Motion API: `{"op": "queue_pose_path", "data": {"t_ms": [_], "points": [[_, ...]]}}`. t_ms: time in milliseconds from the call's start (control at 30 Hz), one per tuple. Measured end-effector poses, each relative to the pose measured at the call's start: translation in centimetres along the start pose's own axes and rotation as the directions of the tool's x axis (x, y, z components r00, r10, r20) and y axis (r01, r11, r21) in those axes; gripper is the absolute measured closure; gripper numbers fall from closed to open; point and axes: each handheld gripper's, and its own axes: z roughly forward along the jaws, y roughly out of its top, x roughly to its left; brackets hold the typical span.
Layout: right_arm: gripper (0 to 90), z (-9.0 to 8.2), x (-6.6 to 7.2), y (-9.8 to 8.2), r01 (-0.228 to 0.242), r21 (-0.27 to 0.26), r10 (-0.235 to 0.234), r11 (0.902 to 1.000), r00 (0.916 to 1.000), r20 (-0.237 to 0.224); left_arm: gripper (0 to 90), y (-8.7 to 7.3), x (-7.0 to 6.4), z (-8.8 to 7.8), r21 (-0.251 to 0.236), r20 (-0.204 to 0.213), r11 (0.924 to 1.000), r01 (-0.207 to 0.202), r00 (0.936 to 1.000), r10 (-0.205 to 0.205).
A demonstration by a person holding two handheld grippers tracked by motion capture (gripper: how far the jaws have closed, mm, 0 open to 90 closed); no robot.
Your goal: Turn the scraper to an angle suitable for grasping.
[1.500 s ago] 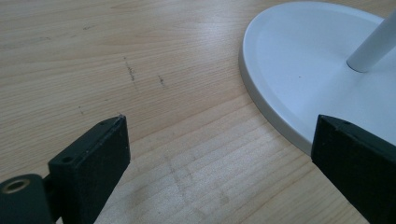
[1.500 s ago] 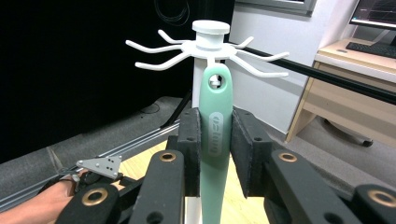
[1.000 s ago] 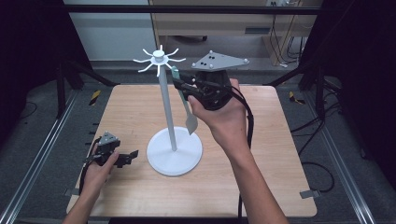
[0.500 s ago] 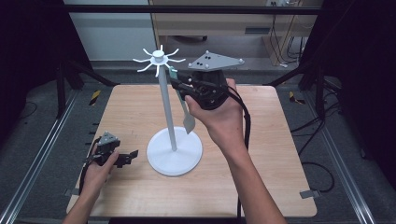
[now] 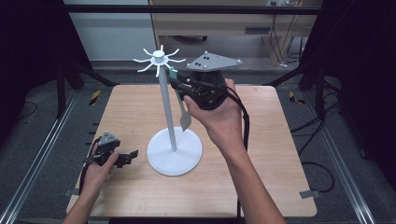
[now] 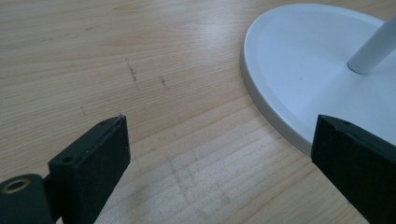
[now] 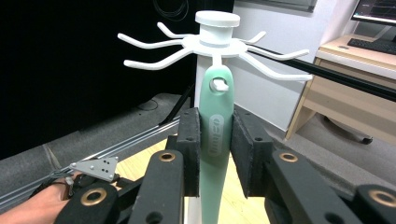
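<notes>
A white utensil stand (image 5: 166, 112) rises from a round base (image 5: 175, 154) mid-table, with curved hooks (image 5: 159, 59) at its top. My right gripper (image 5: 177, 85) is up beside the pole, shut on a spatula (image 5: 185, 120) that hangs blade down. Seen from the right gripper view, the mint-green handle (image 7: 215, 116) is clamped in the right gripper (image 7: 215, 140), and a hook tip (image 7: 218, 85) pokes through the handle's hole under the stand's hub (image 7: 217, 28). My left gripper (image 5: 131, 156) rests open on the table left of the base; the left gripper (image 6: 219, 154) holds nothing, with the base (image 6: 303, 70) just ahead.
The wooden table (image 5: 126, 107) has black metal rails along both sides. A cable (image 5: 243, 126) trails from the right gripper along the forearm. A desk (image 7: 355, 60) and a white wall stand behind the table.
My right gripper has edged left toward the stand's top with the spatula. The left gripper has stayed where it was.
</notes>
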Motion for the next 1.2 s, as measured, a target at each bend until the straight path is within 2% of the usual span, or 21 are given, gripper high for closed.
{"op": "queue_pose_path", "data": {"t_ms": [267,633,800,1200], "points": [[72.9,-0.2,0.0,-0.1,-0.005,0.000,0.005,1.0000,1.0000,-0.007,4.3,0.0,0.0,0.0,0.003,0.001,1.0000,-0.001,1.0000,0.001],[73.2,-1.3,-0.1,-0.8,0.003,0.017,-0.003,0.9999,1.0000,-0.005,4.3,0.0,0.0,-0.1,0.002,0.001,1.0000,-0.003,1.0000,0.003],[73.6,-1.6,-0.5,-1.7,-0.001,0.041,0.001,0.9992,0.9999,0.014,4.3,0.0,0.1,-0.1,0.003,0.001,1.0000,0.000,1.0000,0.000],[74.6,-1.5,-2.5,-4.0,-0.052,0.105,0.045,0.9931,0.9964,0.073,4.3,-0.1,0.2,-0.1,0.002,-0.001,1.0000,0.003,1.0000,-0.003]]}}
